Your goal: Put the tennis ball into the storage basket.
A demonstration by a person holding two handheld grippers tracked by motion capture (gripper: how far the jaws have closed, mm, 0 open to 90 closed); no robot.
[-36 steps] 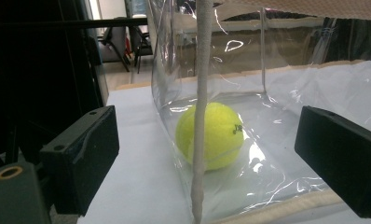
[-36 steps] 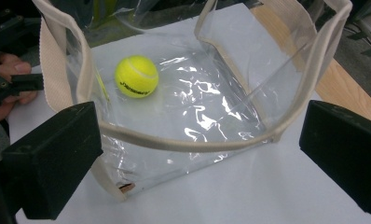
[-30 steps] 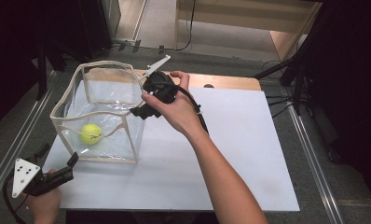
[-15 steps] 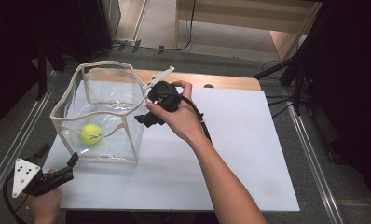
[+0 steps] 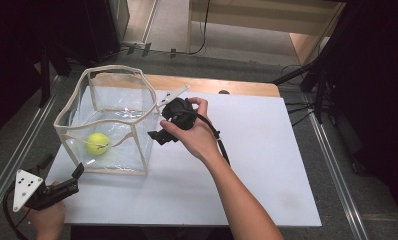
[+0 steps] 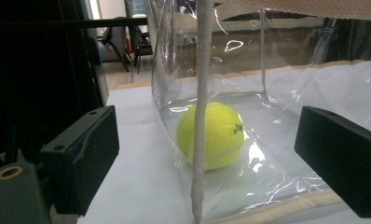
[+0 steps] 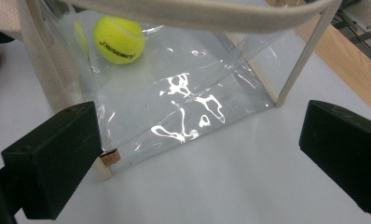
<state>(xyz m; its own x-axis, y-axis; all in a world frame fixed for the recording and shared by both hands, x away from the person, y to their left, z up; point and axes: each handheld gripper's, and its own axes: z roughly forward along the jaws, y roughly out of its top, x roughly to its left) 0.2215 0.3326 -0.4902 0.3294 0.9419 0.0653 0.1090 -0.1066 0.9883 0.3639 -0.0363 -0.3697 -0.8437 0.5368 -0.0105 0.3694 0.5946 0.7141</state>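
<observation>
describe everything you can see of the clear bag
The bag is a boxy, open-topped tote of clear, glossy, wrinkled plastic, edged with beige fabric trim along its rim, corners and base. It stands upright on the white table, toward its left side. A yellow-green ball rests inside on its floor, near the front left corner. Both grippers are open and close by; neither grips it.

We see a white table top (image 5: 267,165) with a strip of bare wood (image 5: 222,86) along its far edge. Directly on it, toward the far left corner, stands a clear plastic bag (image 5: 118,150) with beige fabric trim, open at the top, its base flat on the white surface. A small dark round mark (image 5: 224,92) sits on the wooden strip near the far edge.
</observation>
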